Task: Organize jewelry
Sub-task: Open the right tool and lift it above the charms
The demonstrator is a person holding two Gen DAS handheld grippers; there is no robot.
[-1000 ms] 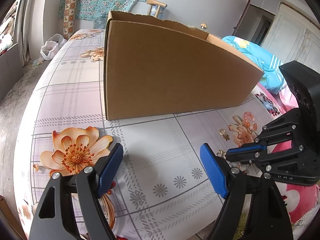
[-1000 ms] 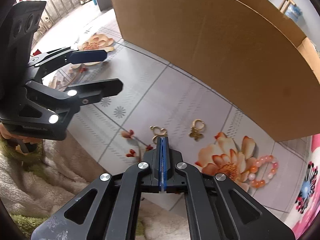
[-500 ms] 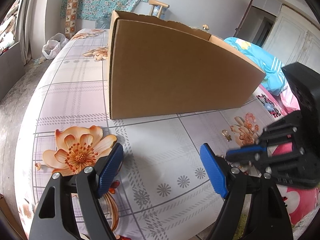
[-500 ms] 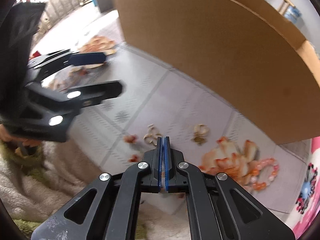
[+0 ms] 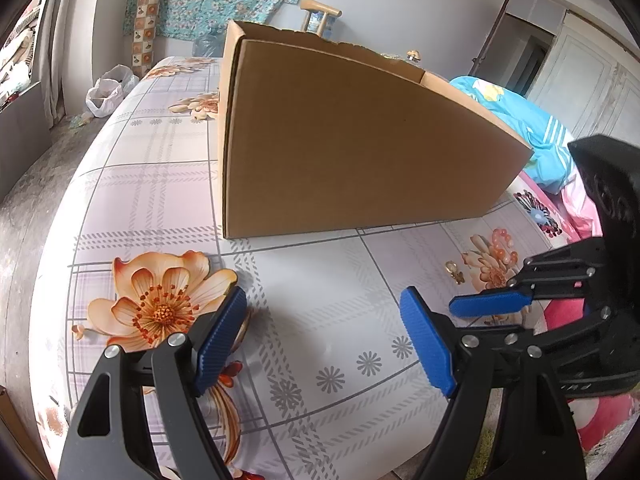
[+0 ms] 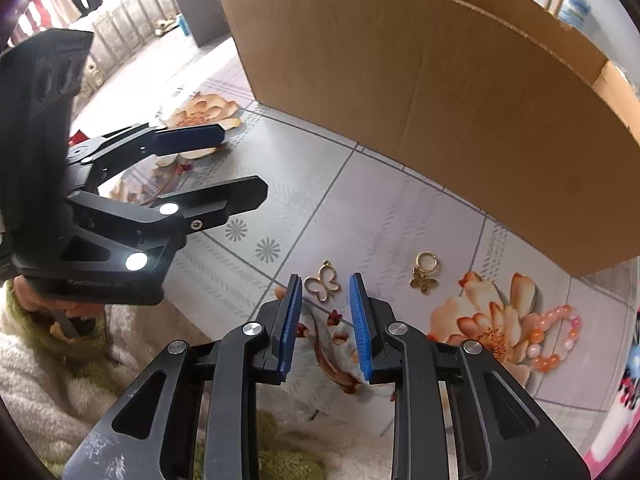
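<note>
Now the right tongs (image 6: 325, 286), pads apart, hover just near of the butterfly charm (image 6: 322, 283) lying on the surface (image 6: 384, 216) before the cardboard box (image 6: 440, 80), the left tongs (image 5: 322, 334) wide apart and empty; next, seemingly, a low, fine pinch.

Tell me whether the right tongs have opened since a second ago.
Yes. The right tongs, shut earlier, now stand apart, straddling the butterfly charm before the cardboard box.

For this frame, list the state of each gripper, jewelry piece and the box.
left gripper: open, empty
right gripper: open, empty, butterfly pendant between its tips
butterfly pendant: flat on table, ungrasped
gold earring: flat on table
bead bracelet: on table, closed loop
cardboard box: upright, top open
</note>
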